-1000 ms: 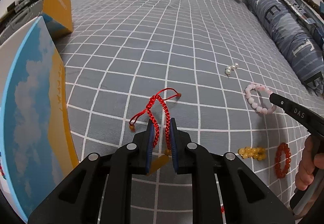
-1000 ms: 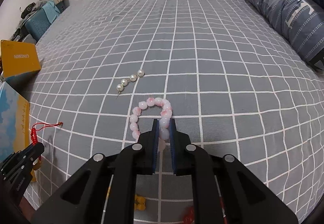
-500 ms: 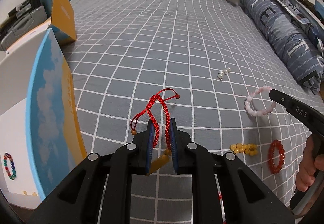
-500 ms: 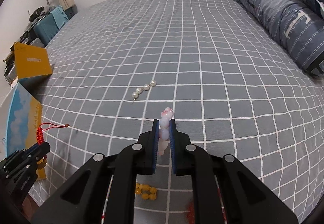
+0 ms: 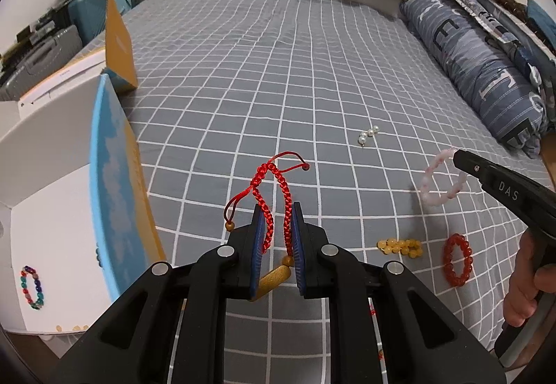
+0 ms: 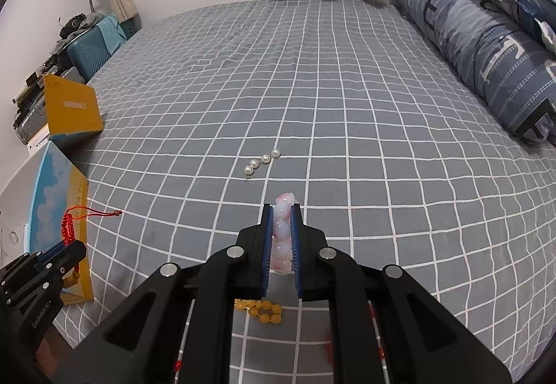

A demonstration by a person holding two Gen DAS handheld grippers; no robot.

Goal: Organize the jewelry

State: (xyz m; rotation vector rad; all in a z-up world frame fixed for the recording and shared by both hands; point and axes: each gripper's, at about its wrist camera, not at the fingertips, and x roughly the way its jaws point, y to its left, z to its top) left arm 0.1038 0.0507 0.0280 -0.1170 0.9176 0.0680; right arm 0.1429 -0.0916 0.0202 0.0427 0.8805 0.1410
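Two bracelets in carry, clear of the grey checked bedspread (image 5: 312,71).
Left gripper (image 5: 277,241), nearly closed, pinches the red braided cord bracelet (image 5: 274,189), long axis along the fingers, loop forward. Right gripper (image 6: 281,238), closed, clamps the pink bead bracelet (image 6: 283,231) edge-on. Next, likely: carry to the white open box (image 5: 52,210) at the bed's left edge; release inside.

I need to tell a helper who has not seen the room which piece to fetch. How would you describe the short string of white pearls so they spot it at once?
Start at the grey checked bed cover. Near its middle lies the pearl string, a short straight row of round white pearls, alone on the cloth. The yellow bead bracelet and red bead bracelet lie nearer the foot edge and are coloured; the pearls are white and form no ring.
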